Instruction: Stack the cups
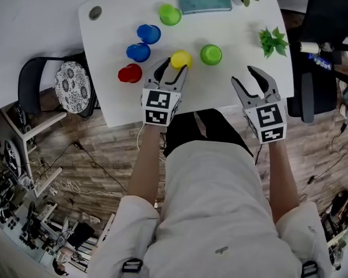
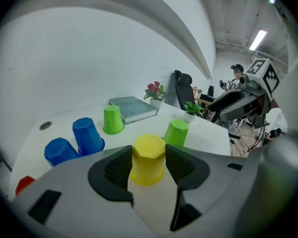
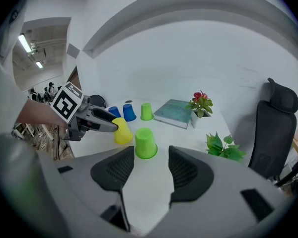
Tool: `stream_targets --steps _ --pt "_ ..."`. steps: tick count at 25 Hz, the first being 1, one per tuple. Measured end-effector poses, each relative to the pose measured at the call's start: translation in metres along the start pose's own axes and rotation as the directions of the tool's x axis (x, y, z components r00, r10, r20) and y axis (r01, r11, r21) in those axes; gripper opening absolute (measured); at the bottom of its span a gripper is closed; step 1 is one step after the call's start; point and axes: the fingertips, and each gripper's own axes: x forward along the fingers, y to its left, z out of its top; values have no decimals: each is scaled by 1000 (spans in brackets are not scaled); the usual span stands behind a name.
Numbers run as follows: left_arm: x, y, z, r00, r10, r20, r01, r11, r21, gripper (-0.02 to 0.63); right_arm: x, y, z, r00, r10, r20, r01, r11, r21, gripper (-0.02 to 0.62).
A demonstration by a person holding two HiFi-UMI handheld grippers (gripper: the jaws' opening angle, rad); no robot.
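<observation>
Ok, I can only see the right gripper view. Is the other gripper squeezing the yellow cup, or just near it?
Observer: Squeezing it. In the left gripper view, the left gripper has a pad pressed against each side of the upside-down yellow cup.
Operator: Are there any cups hiding from me?
Observer: Yes, one. The head view shows a red cup near the edge of the table, right next to the blue cups. The left gripper blocks it from your camera.
</observation>
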Motion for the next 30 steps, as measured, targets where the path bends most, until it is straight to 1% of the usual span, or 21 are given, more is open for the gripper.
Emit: stream_targets --steps 7,13,21,25,30 --pt "13 -15 5 999 -48 -6 48 997 55 221 -5 0 -2 1000 -15 -4 15 1000 3 221" --pt "20 -21 6 997 -71 1 71 996 60 221 -7 0 -3 1000 -21 -7 21 1000 8 221" --pt "21 -22 6 997 -73 14 72 996 61 222 -10 2 0 1000 -27 -3 27 1000 11 222" --pt "18 -25 9 996 -92 15 91 993 69 260 -11 4 4 1000 -24 6 24 1000 10 222" --pt "-2 -16 17 997 -60 51 57 996 73 262 -7 8 12 1000 -17 16 17 1000 -7 222"
